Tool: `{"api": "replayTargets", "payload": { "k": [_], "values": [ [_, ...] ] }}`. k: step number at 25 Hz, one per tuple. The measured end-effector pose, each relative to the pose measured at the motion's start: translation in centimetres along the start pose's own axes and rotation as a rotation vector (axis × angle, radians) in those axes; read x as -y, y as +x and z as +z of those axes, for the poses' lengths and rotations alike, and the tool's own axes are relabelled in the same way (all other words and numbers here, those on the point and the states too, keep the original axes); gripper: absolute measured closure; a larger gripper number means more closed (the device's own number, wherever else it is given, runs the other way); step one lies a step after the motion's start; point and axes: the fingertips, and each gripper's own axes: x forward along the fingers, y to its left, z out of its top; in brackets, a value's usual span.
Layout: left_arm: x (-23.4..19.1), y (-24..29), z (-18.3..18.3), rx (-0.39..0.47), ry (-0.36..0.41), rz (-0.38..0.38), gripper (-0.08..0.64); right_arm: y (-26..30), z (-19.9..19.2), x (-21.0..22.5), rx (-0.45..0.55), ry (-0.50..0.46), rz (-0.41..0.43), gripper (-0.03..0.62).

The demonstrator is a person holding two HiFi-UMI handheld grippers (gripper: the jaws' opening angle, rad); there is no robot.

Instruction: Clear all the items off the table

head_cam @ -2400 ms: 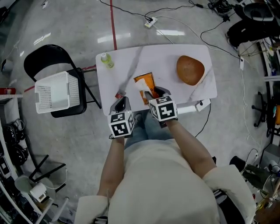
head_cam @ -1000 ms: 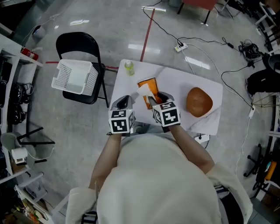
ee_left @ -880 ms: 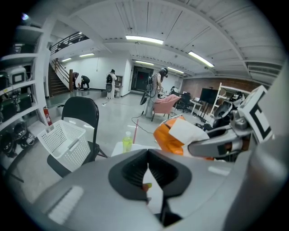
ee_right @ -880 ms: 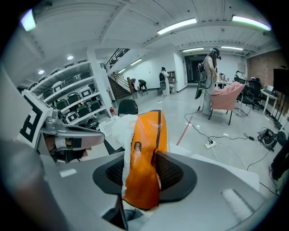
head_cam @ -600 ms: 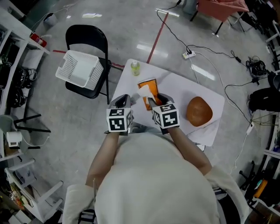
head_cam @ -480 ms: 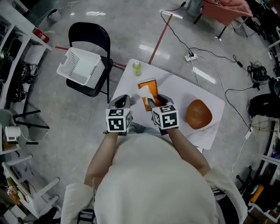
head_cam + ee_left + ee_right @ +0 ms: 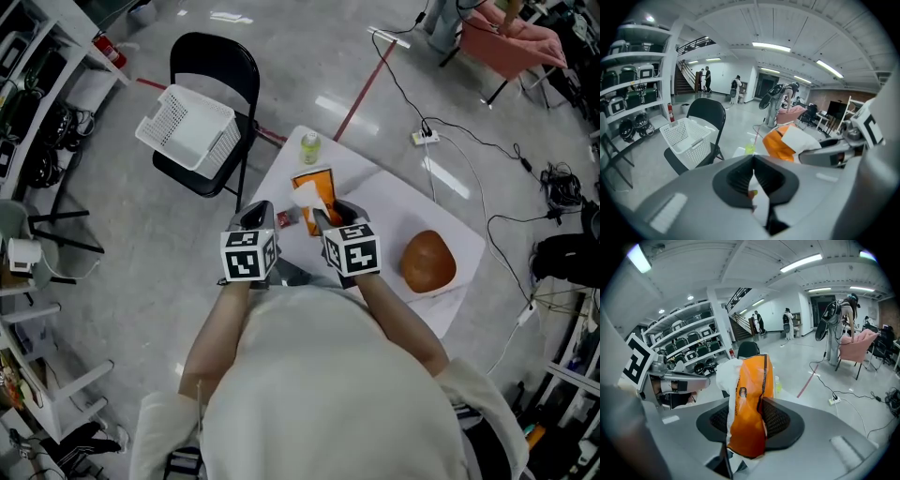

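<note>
An orange snack bag [image 7: 315, 187] with a white sheet against it hangs above the white table [image 7: 394, 202], and my right gripper [image 7: 328, 208] is shut on it. In the right gripper view the bag [image 7: 750, 404] stands upright between the two pads. My left gripper [image 7: 259, 214] is at the table's left edge, its jaws shut with nothing held. A small red item [image 7: 284, 217] lies on the table just right of it. A green bottle [image 7: 309, 147] stands at the far corner. A brown round object [image 7: 428, 261] rests at the right end.
A white slatted basket [image 7: 190, 131] sits on a black folding chair [image 7: 216, 66] left of the table, also in the left gripper view as the basket [image 7: 686, 138]. Cables and a power strip [image 7: 424, 137] lie on the floor beyond the table. Shelving lines the left side.
The head view has swung, so the chair and basket sit nearer the top middle. Both grippers have drifted slightly toward the table's left edge, the right one still holding the bag.
</note>
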Motion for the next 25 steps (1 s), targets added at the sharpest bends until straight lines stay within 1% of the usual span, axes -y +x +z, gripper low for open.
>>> {"api": "replayTargets", "payload": {
  "k": [3, 6, 11, 16, 21, 25],
  "values": [
    [-1.3, 0.2, 0.4, 0.008, -0.020, 0.015, 0.551, 0.7, 0.8, -0.6, 0.000, -0.020, 0.011, 0.433],
    [-2.3, 0.6, 0.8, 0.013, -0.039, 0.013, 0.551, 1.6, 1.4, -1.2, -0.004, -0.033, 0.017, 0.433],
    [-4.3, 1.5, 1.8, 0.019, -0.041, 0.006, 0.551, 3.2, 2.7, -2.1, -0.009, -0.055, 0.018, 0.433],
    [-7.0, 2.4, 2.9, 0.014, -0.046, -0.004, 0.551, 5.5, 4.4, -3.2, -0.019, -0.056, 0.014, 0.433],
    [-9.8, 2.9, 4.0, 0.000, -0.038, -0.015, 0.551, 7.9, 6.6, -5.1, -0.029, -0.064, 0.023, 0.433],
    [-12.7, 3.2, 4.8, -0.003, -0.047, -0.008, 0.551, 10.2, 8.3, -6.8, -0.033, -0.069, 0.038, 0.433]
  ]
}}
